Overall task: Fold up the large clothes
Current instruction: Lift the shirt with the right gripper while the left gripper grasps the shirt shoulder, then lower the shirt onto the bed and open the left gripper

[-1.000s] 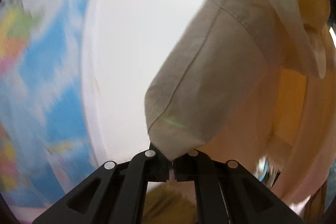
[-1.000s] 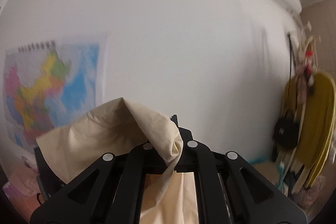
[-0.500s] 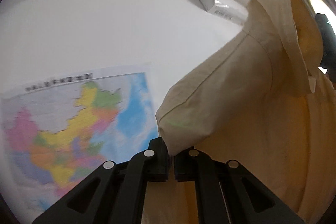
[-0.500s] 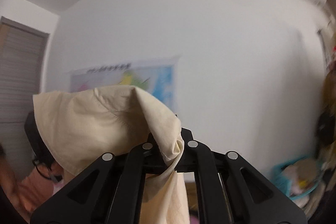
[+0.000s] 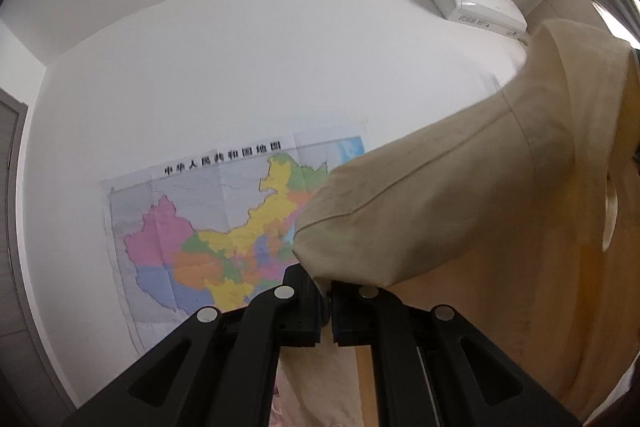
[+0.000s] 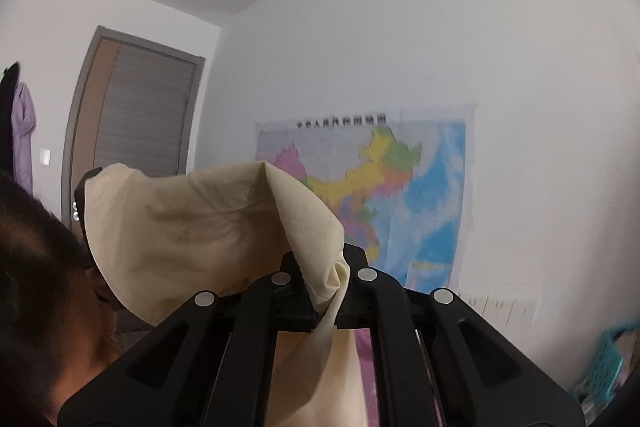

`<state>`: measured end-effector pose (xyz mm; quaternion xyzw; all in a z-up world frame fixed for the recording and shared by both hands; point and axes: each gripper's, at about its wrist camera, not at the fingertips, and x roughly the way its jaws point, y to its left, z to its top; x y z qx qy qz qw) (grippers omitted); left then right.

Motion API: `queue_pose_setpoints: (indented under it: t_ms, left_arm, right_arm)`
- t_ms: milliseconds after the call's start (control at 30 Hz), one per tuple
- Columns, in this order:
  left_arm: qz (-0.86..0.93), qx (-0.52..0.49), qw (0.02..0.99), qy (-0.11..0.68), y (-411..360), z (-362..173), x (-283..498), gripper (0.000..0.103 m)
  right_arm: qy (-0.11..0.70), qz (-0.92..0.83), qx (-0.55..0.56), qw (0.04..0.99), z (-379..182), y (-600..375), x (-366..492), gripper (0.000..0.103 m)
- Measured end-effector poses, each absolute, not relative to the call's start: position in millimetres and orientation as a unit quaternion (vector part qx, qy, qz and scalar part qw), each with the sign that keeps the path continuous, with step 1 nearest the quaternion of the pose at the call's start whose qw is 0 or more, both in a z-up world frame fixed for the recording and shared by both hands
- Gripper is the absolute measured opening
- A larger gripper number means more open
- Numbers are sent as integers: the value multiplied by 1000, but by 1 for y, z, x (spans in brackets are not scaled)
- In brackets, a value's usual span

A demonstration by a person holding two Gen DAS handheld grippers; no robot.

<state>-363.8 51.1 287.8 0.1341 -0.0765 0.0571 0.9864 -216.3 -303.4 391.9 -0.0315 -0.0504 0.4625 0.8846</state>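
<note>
On the left, the left tool (image 5: 326, 301) is pinched tight on a seamed corner of the beige shirt (image 5: 460, 227), likely a shoulder. A second ago this view was smeared with the cloth filling it; now it is sharp, the wall map (image 5: 224, 227) sits square behind the tool, and the AC unit (image 5: 472, 1) shows top right. So the hand has swung across and levelled out. The shirt runs off to the right, collar (image 5: 576, 115) up, body hanging below frame.

On the right, the right tool (image 6: 324, 301) is also clamped on shirt (image 6: 208, 227) fabric, a bunched fold between the pads with a strip dropping under them. Its view has panned: the coat rack that was at the right edge is gone, and the door (image 6: 140, 115) and the same map (image 6: 380, 195) have come in. Dark hair (image 6: 36, 259) at bottom left, probably the person's head; too close to be sure.

Read: both tools now face the same wall with the shirt held aloft between them, spread for a lay-down. No surface in either view, so no fold is started yet.
</note>
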Motion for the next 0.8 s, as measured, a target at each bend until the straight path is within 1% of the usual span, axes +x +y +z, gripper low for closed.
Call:
queue_pose_setpoints:
  t_ms: [67, 167, 233, 267, 300, 367, 467, 533, 633, 733, 800]
  left_arm:
    - [54, 133, 987, -72, 51, 292, -359, 4]
    - [36, 117, 992, -24, 59, 288, -317, 4]
    - [25, 100, 994, 21, 63, 271, -288, 4]
    - [22, 87, 994, 59, 70, 259, -256, 4]
    - [20, 78, 993, 85, 76, 249, -234, 4]
    - [30, 70, 986, 149, 89, 218, -177, 4]
    - [70, 67, 968, 231, 111, 157, -88, 4]
    - [74, 34, 951, 297, 132, 111, -25, 4]
    - [91, -3, 923, 373, 160, 49, 40, 4]
    - [93, -24, 903, 418, 175, 6, 77, 4]
    - [89, -32, 895, 435, 181, -9, 91, 4]
  right_arm:
    - [-52, 467, -21, 883, 398, -302, -207, 5]
    - [-10, 473, 14, 881, 392, -295, -156, 5]
    - [55, 465, 39, 883, 371, -280, -95, 5]
    - [85, 459, 46, 883, 359, -271, -66, 5]
    - [132, 448, 55, 882, 336, -257, -25, 5]
    - [198, 429, 59, 879, 298, -233, 34, 5]
    - [297, 392, 65, 868, 216, -190, 128, 5]
    - [340, 378, 65, 858, 176, -169, 172, 5]
    - [391, 361, 50, 845, 125, -148, 209, 5]
    - [437, 341, 34, 831, 82, -129, 246, 5]
    - [456, 332, 28, 825, 64, -120, 265, 5]
